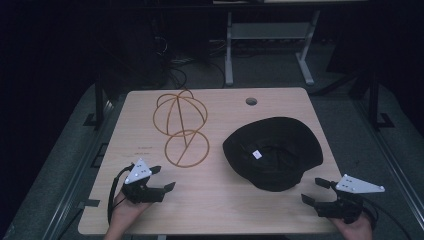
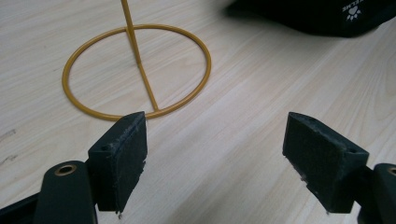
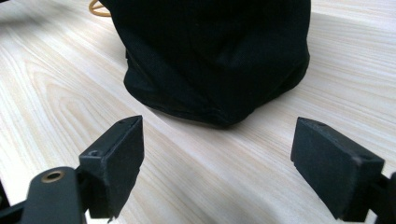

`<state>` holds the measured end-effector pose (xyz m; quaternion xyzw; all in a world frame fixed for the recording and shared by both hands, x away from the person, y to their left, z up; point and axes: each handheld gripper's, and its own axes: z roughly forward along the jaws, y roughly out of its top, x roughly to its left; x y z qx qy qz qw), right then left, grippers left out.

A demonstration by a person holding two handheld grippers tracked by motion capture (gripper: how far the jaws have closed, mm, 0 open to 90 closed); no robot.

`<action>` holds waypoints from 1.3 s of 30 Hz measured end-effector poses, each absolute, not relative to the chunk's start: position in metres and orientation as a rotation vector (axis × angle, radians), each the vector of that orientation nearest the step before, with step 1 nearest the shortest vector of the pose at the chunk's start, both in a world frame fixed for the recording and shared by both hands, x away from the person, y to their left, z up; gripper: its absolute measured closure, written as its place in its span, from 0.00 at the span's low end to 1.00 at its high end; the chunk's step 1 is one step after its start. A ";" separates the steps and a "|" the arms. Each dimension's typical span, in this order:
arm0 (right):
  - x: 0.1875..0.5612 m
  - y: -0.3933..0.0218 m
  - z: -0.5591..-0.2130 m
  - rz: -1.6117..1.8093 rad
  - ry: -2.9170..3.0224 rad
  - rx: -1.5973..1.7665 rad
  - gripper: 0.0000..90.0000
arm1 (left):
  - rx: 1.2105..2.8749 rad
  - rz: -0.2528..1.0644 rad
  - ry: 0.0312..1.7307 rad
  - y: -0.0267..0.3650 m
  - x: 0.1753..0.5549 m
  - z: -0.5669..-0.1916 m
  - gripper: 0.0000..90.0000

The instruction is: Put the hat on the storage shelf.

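Wood-grain table (image 1: 215, 210) in the high view carries a black hat (image 1: 272, 152) on its right half, lying with the opening upward and a small white label inside. A yellow wire stand (image 1: 181, 127) is on the left half, with a round base ring and a ball-shaped cage on top. The left gripper (image 1: 165, 178) rests near the front left edge, just in front of the stand. The right gripper (image 1: 316, 190) is at the front right, close to the hat's brim.

From the left gripper view, both jaws stand wide apart with nothing between them, and the stand's base ring (image 2: 135, 70) lies flat just ahead.

From the right gripper view, the jaws are also spread wide and empty, and the hat (image 3: 215, 56) sits directly ahead, not touching them.
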<state>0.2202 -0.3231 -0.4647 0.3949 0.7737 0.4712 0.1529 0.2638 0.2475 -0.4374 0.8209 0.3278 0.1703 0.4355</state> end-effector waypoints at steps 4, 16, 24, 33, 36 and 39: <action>0.220 -0.325 -0.465 1.358 2.217 1.139 0.18 | 2.060 0.409 0.827 0.248 0.267 -0.441 0.24; 0.218 -0.322 -0.463 1.361 2.213 1.126 0.18 | 2.041 0.386 0.812 0.245 0.268 -0.436 0.24; 0.217 -0.321 -0.462 1.365 2.211 1.120 0.18 | 2.061 0.350 0.708 0.220 0.261 -0.426 0.25; 0.215 -0.324 -0.460 1.385 2.189 1.129 0.18 | 2.068 0.322 0.652 0.202 0.261 -0.418 0.25; 0.215 -0.325 -0.460 1.387 2.186 1.134 0.18 | 2.073 0.308 0.641 0.197 0.261 -0.415 0.25; 0.215 -0.326 -0.460 1.390 2.183 1.137 0.18 | 2.084 0.304 0.619 0.192 0.262 -0.410 0.25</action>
